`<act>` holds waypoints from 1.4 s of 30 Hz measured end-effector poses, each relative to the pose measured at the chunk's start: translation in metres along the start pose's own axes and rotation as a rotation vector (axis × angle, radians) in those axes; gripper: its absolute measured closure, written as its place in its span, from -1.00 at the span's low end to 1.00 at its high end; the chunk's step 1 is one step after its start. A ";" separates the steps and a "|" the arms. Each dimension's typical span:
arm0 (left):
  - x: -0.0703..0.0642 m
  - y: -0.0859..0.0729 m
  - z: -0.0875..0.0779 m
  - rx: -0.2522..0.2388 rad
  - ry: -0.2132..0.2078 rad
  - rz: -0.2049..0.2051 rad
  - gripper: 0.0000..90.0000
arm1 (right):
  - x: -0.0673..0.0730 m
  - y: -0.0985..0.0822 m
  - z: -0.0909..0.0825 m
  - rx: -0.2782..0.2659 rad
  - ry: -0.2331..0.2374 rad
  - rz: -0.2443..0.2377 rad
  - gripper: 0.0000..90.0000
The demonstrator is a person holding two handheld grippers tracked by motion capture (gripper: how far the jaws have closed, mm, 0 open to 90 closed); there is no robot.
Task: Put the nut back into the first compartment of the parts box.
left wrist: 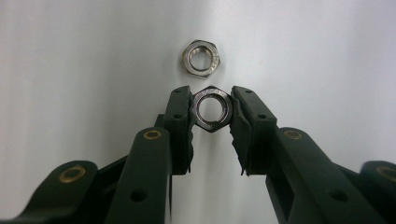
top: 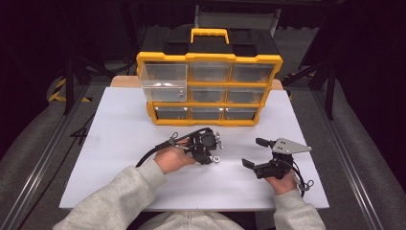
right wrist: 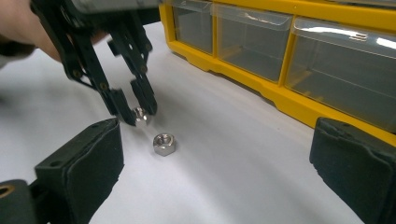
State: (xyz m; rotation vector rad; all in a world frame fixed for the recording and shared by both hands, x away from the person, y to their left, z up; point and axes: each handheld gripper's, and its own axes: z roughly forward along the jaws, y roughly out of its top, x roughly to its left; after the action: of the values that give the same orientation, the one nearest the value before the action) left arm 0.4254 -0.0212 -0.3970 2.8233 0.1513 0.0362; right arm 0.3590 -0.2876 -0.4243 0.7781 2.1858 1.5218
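My left gripper (left wrist: pixel 212 112) pinches a shiny steel hex nut (left wrist: pixel 213 108) at frame centre on the matte white table (left wrist: pixel 70 84); a second nut (left wrist: pixel 201 57) lies just above. My right gripper (right wrist: pixel 215 158) stands wide open, its pads cut off at the frame's edges.

Bright overhead light floods the white bench (top: pixel 119 143) against dark surroundings; glare whitens the drawer fronts (right wrist: pixel 336 42); nearest fingers (right wrist: pixel 84 168) look soft.

White table (top: pixel 119 143), dark room, grey floor (top: pixel 28 143) w/ metal rails (top: pixel 45 158), black/yellow hazard tape (top: pixel 60 91).
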 end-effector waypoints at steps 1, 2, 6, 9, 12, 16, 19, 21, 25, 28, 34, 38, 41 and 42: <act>-0.001 0.000 -0.005 0.001 0.001 0.006 0.54 | 0.000 0.000 0.000 0.000 0.000 0.000 -0.93; -0.002 0.000 -0.010 0.000 0.002 0.008 0.54 | 0.000 0.000 0.000 -0.001 0.001 0.000 -0.93; -0.003 0.000 -0.031 -0.007 -0.008 0.023 0.54 | 0.000 0.000 0.000 0.000 0.000 0.001 -0.93; -0.003 0.001 -0.040 0.002 -0.005 0.032 0.54 | 0.000 0.000 0.001 0.000 0.002 0.001 -0.93; -0.003 0.002 -0.058 0.006 0.002 0.037 0.54 | 0.000 0.000 0.001 0.002 -0.001 0.000 -0.93; -0.005 0.002 -0.082 -0.011 0.001 0.039 0.54 | 0.000 0.000 0.001 0.002 -0.001 0.001 -0.93; -0.005 0.004 -0.095 -0.015 -0.005 0.051 0.54 | 0.000 0.000 0.001 0.002 0.000 0.003 -0.93; -0.006 0.005 -0.108 -0.010 0.012 0.052 0.54 | 0.000 0.000 0.001 0.003 0.000 0.002 -0.93; -0.007 0.007 -0.127 -0.019 0.021 0.058 0.54 | 0.000 0.000 0.002 0.006 0.001 0.003 -0.93; -0.009 0.008 -0.143 -0.029 0.030 0.064 0.54 | -0.001 -0.001 0.002 0.006 0.001 0.005 -0.93; -0.015 0.007 -0.178 -0.018 0.091 0.074 0.54 | 0.000 -0.001 0.003 0.011 0.000 0.003 -0.93; -0.016 0.007 -0.192 -0.018 0.105 0.074 0.54 | 0.000 -0.001 0.002 0.010 -0.001 0.005 -0.93; -0.017 0.007 -0.206 -0.035 0.109 0.075 0.54 | 0.000 -0.001 0.003 0.010 0.001 0.003 -0.93; -0.016 0.008 -0.212 -0.035 0.114 0.078 0.54 | 0.000 -0.001 0.003 0.013 0.000 0.000 -0.93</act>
State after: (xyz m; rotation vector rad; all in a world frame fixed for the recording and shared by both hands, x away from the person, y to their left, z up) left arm 0.4013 0.0350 -0.1927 2.7911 0.0646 0.2153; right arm 0.3602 -0.2856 -0.4262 0.7825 2.1976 1.5091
